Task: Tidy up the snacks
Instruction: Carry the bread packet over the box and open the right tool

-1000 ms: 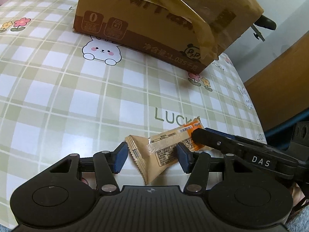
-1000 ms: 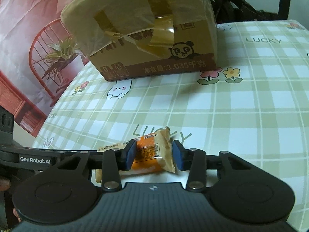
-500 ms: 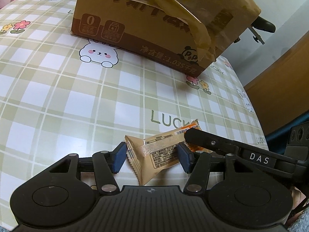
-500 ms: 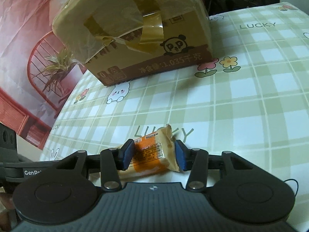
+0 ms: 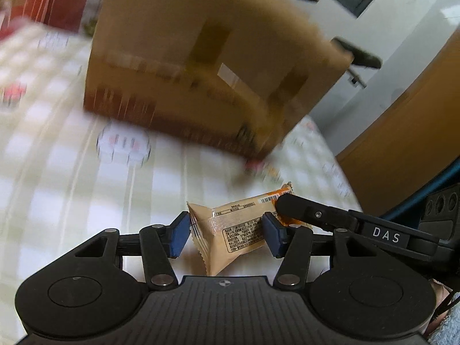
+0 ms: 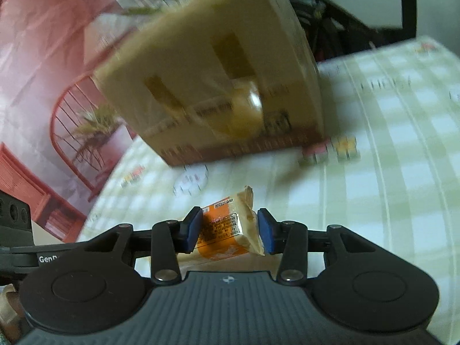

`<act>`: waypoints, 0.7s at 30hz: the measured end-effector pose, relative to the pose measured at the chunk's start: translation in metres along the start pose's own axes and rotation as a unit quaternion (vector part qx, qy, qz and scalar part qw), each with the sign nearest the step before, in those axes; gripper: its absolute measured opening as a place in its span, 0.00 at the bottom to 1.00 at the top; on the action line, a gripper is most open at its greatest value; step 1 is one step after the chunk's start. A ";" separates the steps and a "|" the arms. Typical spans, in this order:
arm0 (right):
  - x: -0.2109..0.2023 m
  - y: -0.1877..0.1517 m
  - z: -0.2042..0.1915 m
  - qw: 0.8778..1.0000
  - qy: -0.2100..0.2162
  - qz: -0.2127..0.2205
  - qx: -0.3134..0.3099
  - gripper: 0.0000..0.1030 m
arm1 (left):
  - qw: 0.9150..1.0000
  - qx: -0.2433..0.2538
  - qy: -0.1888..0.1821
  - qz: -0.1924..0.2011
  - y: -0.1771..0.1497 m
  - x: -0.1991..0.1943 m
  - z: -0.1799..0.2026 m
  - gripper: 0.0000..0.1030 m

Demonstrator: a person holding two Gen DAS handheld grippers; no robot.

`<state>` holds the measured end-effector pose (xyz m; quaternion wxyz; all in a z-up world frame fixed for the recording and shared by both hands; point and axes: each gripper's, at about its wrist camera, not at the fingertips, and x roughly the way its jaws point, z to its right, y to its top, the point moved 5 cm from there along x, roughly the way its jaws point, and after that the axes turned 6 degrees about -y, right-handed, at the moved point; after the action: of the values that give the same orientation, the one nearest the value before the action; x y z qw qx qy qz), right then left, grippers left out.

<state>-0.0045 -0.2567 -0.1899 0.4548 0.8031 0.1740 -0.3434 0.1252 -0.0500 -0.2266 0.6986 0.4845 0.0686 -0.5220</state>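
**Snack lifts off the checked cloth, held at both ends**

Checked green-and-white tablecloth [image 5: 72,172] smears into streaks in the left wrist view, where a second ago we saw its squares sharp; we read that as the hand rising. Our left gripper [image 5: 227,231] has the beige end of the snack packet [image 5: 238,230] between its blue pads, the right-hand pad against the wrapper, the left-hand one at its crimped edge, and the jaws are closing a little on it. The cardboard box [image 5: 207,66] looms ahead of the claw, larger in frame than before. From the right, the other claw's black finger reaches onto the packet's orange end.

From the right wrist view, the same cloth and box [image 6: 218,86] blur likewise. Our right gripper [image 6: 228,231] straddles the orange end of the packet [image 6: 227,230], jaws closing, both pads at the wrapper's sides. The packet sits higher against the cloth than it did.

We judge the pickup done and the carry begun: the box ahead of both claws looks like the packet's destination, though we cannot see an opening into it.
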 end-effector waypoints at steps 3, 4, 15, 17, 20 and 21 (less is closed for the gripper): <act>-0.013 0.028 -0.012 0.999 0.005 0.032 -0.011 0.43 | 0.999 0.029 -0.005 0.030 0.033 -0.012 0.017 0.55; -0.016 0.039 -0.016 0.999 0.007 0.043 -0.014 0.43 | 0.998 0.037 -0.007 0.041 0.044 -0.016 0.022 0.55; -0.043 0.152 -0.068 0.987 0.025 0.144 -0.063 0.43 | 0.989 0.074 -0.030 0.124 0.175 -0.037 0.053 0.55; -0.031 0.167 -0.071 0.987 0.026 0.146 -0.068 0.43 | 0.989 0.080 -0.025 0.124 0.193 -0.029 0.053 0.55; -0.010 0.185 -0.071 0.987 0.023 0.144 -0.063 0.43 | 0.990 0.081 -0.021 0.118 0.213 -0.014 0.046 0.56; -0.004 0.190 -0.070 0.987 0.021 0.144 -0.062 0.43 | 0.990 0.079 -0.020 0.116 0.218 -0.007 0.043 0.56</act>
<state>0.1333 -0.2969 -0.0461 0.5443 0.7973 0.0875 -0.2460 0.2774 -0.0808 -0.0677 0.7151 0.5324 -0.0435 -0.4509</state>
